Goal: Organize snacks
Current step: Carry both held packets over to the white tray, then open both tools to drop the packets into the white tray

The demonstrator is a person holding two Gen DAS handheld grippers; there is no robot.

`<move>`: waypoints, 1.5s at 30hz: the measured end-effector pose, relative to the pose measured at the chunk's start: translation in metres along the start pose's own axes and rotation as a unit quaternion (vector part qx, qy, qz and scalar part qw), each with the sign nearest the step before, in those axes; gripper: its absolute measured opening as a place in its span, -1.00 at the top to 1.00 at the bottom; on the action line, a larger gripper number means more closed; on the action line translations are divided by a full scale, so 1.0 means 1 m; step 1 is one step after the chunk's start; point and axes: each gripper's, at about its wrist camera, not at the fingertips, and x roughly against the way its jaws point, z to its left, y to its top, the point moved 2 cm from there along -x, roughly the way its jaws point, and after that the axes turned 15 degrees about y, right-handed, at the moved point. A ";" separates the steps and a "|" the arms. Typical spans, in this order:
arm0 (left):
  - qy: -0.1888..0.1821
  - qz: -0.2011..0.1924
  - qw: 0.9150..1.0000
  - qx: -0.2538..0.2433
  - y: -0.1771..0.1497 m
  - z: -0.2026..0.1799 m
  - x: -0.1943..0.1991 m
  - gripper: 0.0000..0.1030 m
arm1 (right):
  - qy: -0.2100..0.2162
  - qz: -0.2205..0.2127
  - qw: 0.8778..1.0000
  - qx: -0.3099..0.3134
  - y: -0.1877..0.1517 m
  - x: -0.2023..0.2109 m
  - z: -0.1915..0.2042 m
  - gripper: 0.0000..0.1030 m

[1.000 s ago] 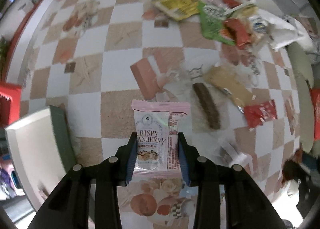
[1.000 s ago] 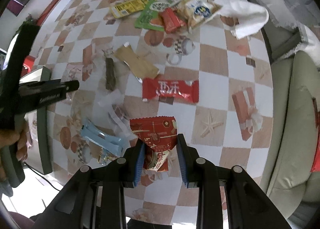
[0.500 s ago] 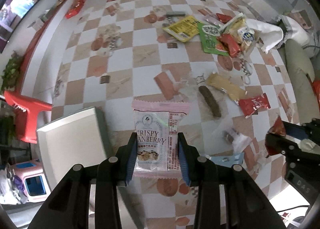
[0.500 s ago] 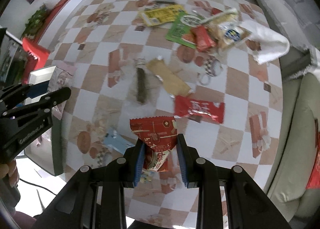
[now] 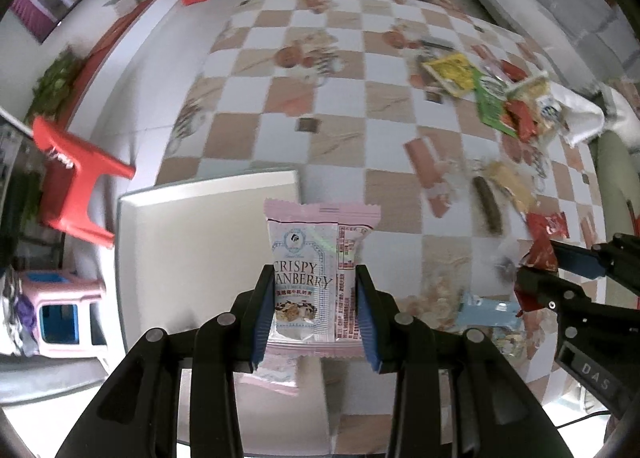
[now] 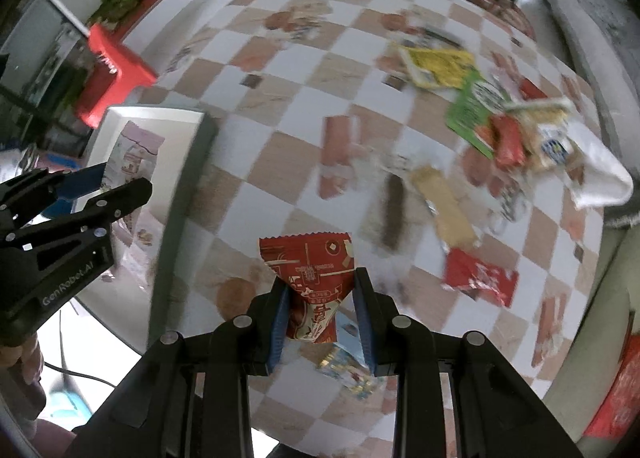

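Note:
My left gripper (image 5: pixel 316 310) is shut on a pink "Crispy Cranberry" snack packet (image 5: pixel 316 258) and holds it above a white tray (image 5: pixel 192 242) at the table's left edge. The packet (image 6: pixel 132 153) and left gripper (image 6: pixel 108 185) also show over the tray (image 6: pixel 160 113) in the right wrist view. My right gripper (image 6: pixel 320 310) is shut on a red snack packet (image 6: pixel 312 262) and holds it above the checkered table, right of the tray. It also shows in the left wrist view (image 5: pixel 536 270).
Several loose snacks lie on the checkered table (image 6: pixel 304 69): a light blue packet (image 5: pixel 488 308), a red packet (image 6: pixel 480 278), a dark bar (image 6: pixel 394 209), a tan packet (image 6: pixel 444 201), green (image 6: pixel 472 105) and yellow (image 6: pixel 436 65) packets. A white cloth (image 6: pixel 600 169) lies right. A red stool (image 5: pixel 76 173) stands left.
Both grippers have swung left with their packets. The left one now holds the pink packet over the white tray; the right one has come closer to the tray.

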 end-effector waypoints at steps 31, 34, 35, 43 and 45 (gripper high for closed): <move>0.028 0.099 0.991 0.088 -0.070 0.111 -0.074 0.20 | 0.078 0.088 0.988 0.100 0.062 -0.102 0.141 0.38; 0.029 0.104 0.990 0.091 -0.074 0.114 -0.077 0.20 | 0.078 0.094 0.987 0.100 0.062 -0.107 0.144 0.38; 0.029 0.104 0.990 0.092 -0.075 0.114 -0.077 0.20 | 0.079 0.095 0.987 0.099 0.062 -0.109 0.144 0.38; 0.034 0.107 0.989 0.097 -0.078 0.117 -0.080 0.19 | 0.081 0.104 0.987 0.094 0.064 -0.114 0.144 0.37; 0.035 0.107 0.989 0.098 -0.078 0.117 -0.079 0.17 | 0.083 0.106 0.987 0.091 0.065 -0.114 0.142 0.37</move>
